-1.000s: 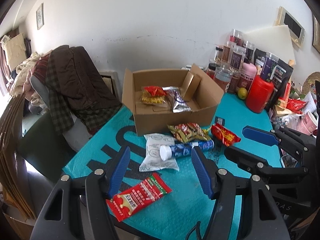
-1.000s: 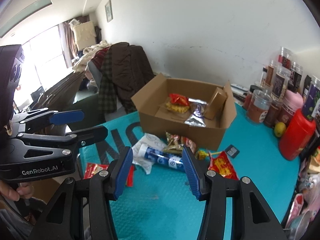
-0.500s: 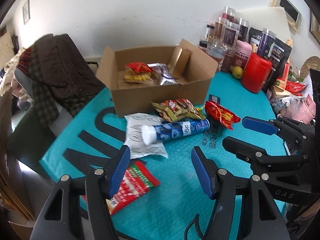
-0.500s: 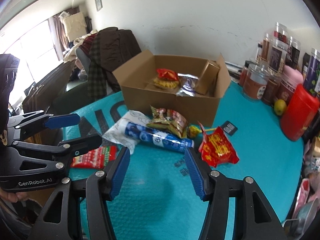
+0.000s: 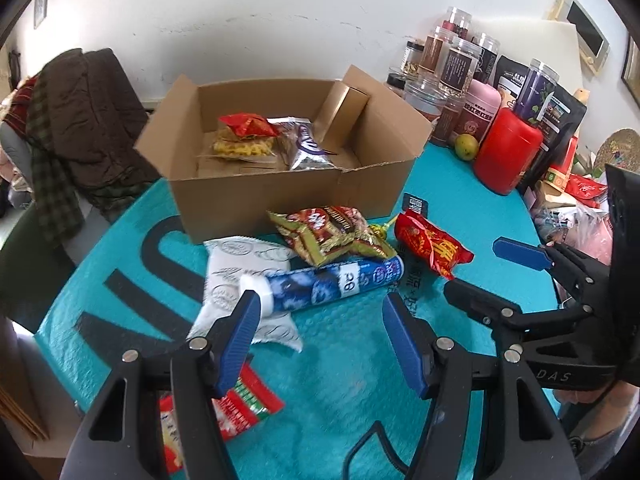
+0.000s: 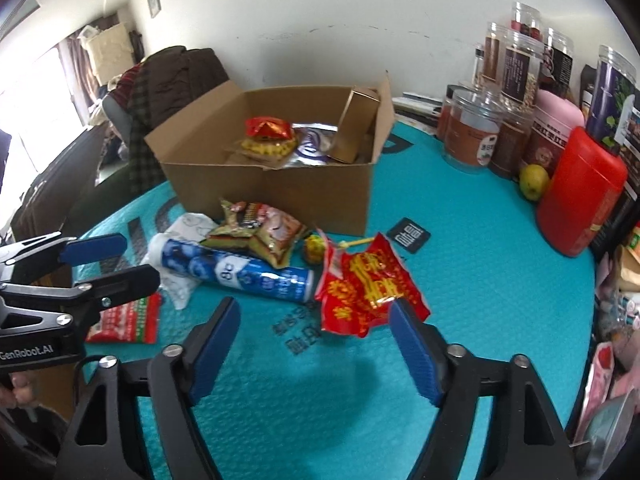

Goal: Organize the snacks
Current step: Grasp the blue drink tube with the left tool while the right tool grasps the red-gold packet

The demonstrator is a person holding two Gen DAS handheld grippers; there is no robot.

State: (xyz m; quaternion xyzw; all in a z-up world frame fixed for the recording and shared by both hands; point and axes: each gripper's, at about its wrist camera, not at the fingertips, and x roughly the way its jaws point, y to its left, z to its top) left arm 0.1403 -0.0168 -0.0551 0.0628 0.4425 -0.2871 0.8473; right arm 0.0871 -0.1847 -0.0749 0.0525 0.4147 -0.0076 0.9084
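Note:
An open cardboard box (image 5: 280, 196) (image 6: 280, 188) on the teal mat holds a yellow-and-red snack and a silver-purple packet. In front of it lie a brown-green snack bag (image 5: 332, 232) (image 6: 260, 228), a blue tube (image 5: 324, 284) (image 6: 236, 272), a white packet (image 5: 244, 280), a red packet (image 5: 432, 244) (image 6: 364, 284) and a red-white-green packet (image 5: 240, 404) (image 6: 128, 320). My left gripper (image 5: 320, 320) is open just short of the blue tube, nothing between its fingers. My right gripper (image 6: 316, 328) hovers over the mat with its jaws opening; the red packet's near edge lies between the fingertips, untouched.
Jars, a pink tin, a red canister (image 5: 508, 152) (image 6: 580, 196), a green fruit (image 6: 534, 182) and dark pouches crowd the back right. A small black card (image 6: 408, 236) lies right of the box. Clothes hang on a chair (image 5: 80, 128) at the left, beyond the table edge.
Both grippers have sunk and come closer to the snack pile. The right gripper's jaws have spread much wider; the left gripper's gap is unchanged.

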